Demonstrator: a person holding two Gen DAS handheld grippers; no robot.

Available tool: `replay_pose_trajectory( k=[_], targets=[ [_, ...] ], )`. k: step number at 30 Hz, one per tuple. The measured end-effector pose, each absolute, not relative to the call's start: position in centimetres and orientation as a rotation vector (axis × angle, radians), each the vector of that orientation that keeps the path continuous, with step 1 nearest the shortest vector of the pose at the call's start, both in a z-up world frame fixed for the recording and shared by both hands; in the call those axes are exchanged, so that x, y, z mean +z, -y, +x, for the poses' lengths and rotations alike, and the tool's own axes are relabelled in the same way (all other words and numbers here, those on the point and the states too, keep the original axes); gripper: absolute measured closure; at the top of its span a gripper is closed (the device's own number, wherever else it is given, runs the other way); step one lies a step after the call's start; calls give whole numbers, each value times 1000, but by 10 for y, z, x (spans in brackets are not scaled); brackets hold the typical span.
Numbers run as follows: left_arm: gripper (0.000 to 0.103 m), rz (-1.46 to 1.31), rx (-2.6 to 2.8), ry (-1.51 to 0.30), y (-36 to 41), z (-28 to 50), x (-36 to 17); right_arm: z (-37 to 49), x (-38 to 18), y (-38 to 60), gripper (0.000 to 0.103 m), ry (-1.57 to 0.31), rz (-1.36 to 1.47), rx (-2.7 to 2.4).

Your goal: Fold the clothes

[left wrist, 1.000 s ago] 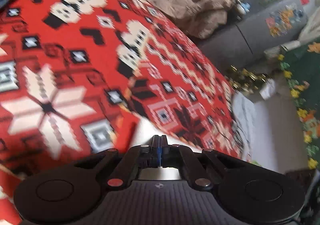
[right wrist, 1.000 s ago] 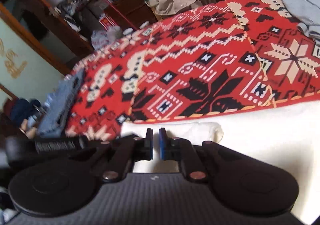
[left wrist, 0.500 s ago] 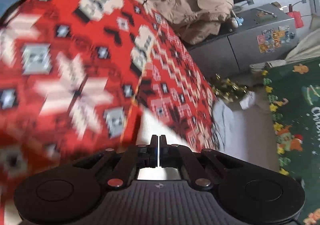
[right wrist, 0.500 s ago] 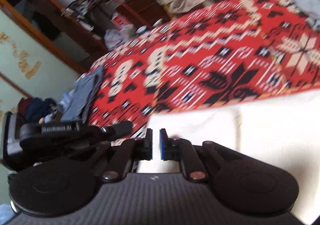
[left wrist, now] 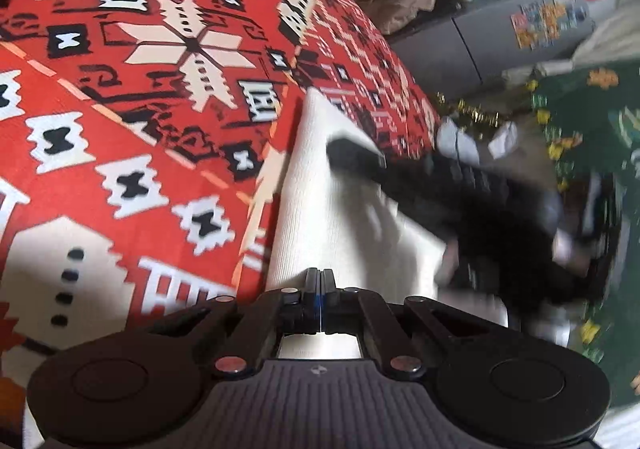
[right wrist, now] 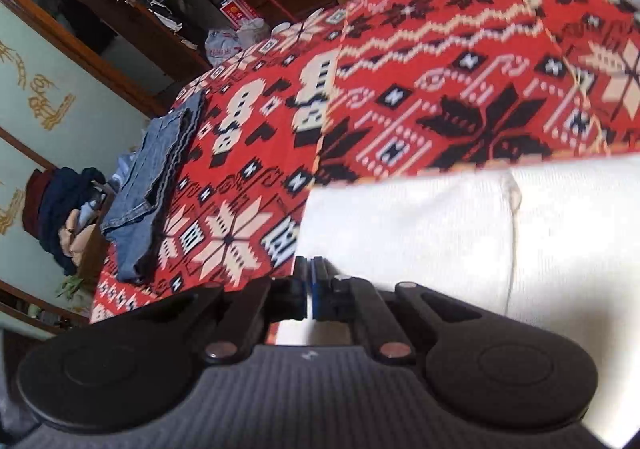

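Both my grippers are pinched shut on the white ribbed knit garment (left wrist: pixel 320 209), left gripper (left wrist: pixel 320 289) and right gripper (right wrist: pixel 311 289) alike. Its long axis runs straight ahead of my left, sideways rightward from my right, over the red patterned blanket (right wrist: pixel 440 89).

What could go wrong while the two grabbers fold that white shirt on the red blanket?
1. Both the left gripper and the right gripper are shut at the edge of the white garment. Whether the cloth is really pinched is hard to see, so it might slip out and the fold fall open.

2. The right gripper shows as a dark blur over the cloth in the left view, so the two could bump or bunch the fabric.
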State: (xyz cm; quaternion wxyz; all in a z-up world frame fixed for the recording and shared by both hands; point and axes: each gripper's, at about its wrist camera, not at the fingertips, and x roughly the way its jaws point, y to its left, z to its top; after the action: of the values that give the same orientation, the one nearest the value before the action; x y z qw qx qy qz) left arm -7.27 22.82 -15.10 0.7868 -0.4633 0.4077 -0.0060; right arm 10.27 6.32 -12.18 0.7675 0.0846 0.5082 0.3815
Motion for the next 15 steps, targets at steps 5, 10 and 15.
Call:
replay_pose_trajectory(
  k=[5, 10, 15],
  targets=[
    [100, -978, -3, -887, -225, -82, -149, 113, -118, -66, 100, -1124, 215, 805],
    [100, -977, -8, -884, -223, -81, -152, 86, -110, -68, 94, -1118, 151, 852],
    [100, -979, -13, -883, -222, -82, -152, 103, -122, -72, 103, -1120, 181, 815]
  ],
)
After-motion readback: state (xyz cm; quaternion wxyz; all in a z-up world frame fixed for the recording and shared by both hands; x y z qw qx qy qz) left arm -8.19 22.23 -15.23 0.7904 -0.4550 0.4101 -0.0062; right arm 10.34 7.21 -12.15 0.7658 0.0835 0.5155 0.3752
